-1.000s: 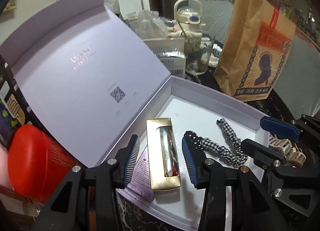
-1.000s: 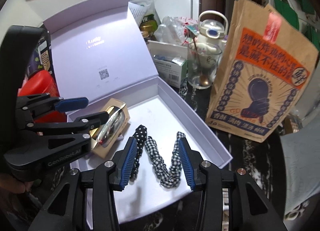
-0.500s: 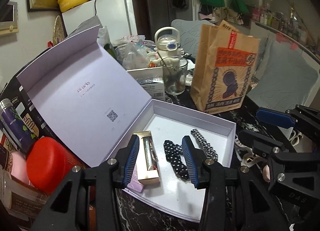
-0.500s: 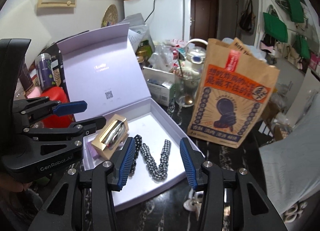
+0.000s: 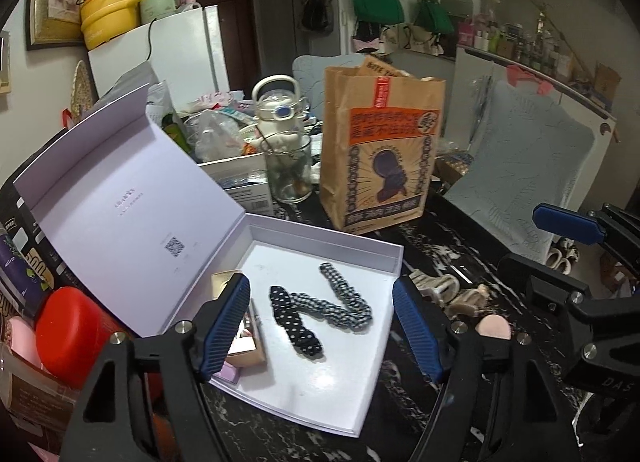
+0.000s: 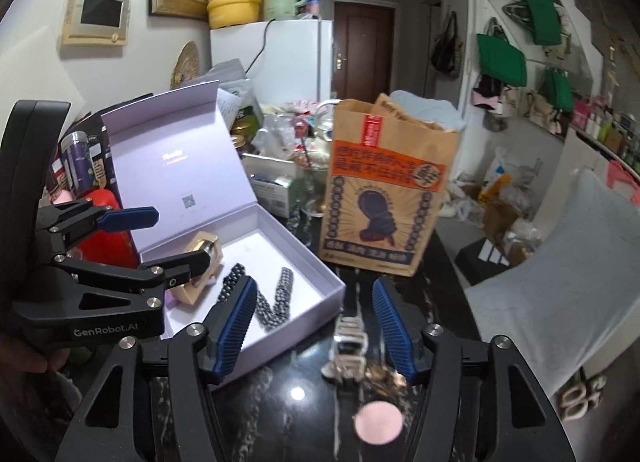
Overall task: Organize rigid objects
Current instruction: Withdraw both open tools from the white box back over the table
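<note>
1. Both grippers have pulled back & up vs. 1 s ago; much more of the room shows now.
2. Left gripper (image 5: pixel 320 326) jaws now spread wide, holding nothing, above the open lilac cardboard box (image 5: pixel 320 240); earlier they were narrower, around the gold rectangular case (image 6: pixel 200 262).
3. Right gripper (image 6: pixel 312 326) also spread, empty, now over the black marbled tabletop (image 6: pixel 280 414) beside the box, not over the black-white checked scrunchie (image 5: pixel 332 306).
4. Between its fingers: beige hair claw clips (image 6: pixel 350 350), blurred; nearer, a pink round disc (image 6: pixel 378 422).
5. Case & scrunchie lie in the box tray, lid up.
6. Behind: brown printed paper bag (image 6: pixel 384 198), glass cup (image 5: pixel 290 170), white fridge (image 6: pixel 292 58), green tote bags (image 6: pixel 502 58) on wall.
</note>
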A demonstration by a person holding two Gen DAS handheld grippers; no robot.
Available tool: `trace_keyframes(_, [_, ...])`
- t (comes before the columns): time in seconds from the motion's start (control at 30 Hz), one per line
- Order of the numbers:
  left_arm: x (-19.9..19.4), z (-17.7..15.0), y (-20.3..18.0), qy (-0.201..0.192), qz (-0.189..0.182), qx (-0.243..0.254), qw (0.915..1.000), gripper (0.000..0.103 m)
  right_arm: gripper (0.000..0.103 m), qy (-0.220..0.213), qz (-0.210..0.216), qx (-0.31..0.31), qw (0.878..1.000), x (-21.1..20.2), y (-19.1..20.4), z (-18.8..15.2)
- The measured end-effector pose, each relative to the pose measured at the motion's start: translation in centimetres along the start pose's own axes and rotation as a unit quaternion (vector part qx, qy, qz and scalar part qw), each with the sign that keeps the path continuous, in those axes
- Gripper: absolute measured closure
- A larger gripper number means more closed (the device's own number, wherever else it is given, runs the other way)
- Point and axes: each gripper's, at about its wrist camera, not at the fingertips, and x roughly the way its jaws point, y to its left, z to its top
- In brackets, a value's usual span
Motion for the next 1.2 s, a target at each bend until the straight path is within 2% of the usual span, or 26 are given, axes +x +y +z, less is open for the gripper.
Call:
trace_keyframes(0.1, [-0.4, -0.3, -1.2, -0.010, -0.023, 0.012, 0.9996, 0.029, 0.040, -0.001, -0.012, 0.007, 1.000, -1.1, -0.7, -0.8])
trace_keyframes(0.4, [0.1, -1.7, -4.0, -0.002, -0.070, 0.023, 0.9973, 0.029, 0.036, -0.003, -0.038, 0.034, 0.999, -3.7, -3.0, -3.4])
trace_keyframes(0.73, [0.7, -3.4, -7.1, -0.007, -0.089, 0.038, 0.9953, 0.029, 0.035, 0.014, -0.050, 0.067, 0.996, -4.2, -5.9, -6.9])
trace_keyframes(0.9, [2.0, -4.0, -9.1, 0.006, -0.100, 0.050, 0.9937, 0.029, 0.035, 0.027, -0.048, 0.079, 0.995, -3.9, -7.3, -8.4])
trace_keyframes(1.1, [4.4, -4.5, -10.2, 0.039, -0.122, 0.020, 0.9916, 0.029, 0.035, 0.045, -0.045, 0.085, 0.994, -3.0, -8.6, -10.3])
trace_keyframes(1.2, [5.4, -4.6, -10.7, 0.044, -0.116, 0.016, 0.9922, 0.029, 0.035, 0.054, -0.041, 0.090, 0.994, -2.5, -9.1, -11.3])
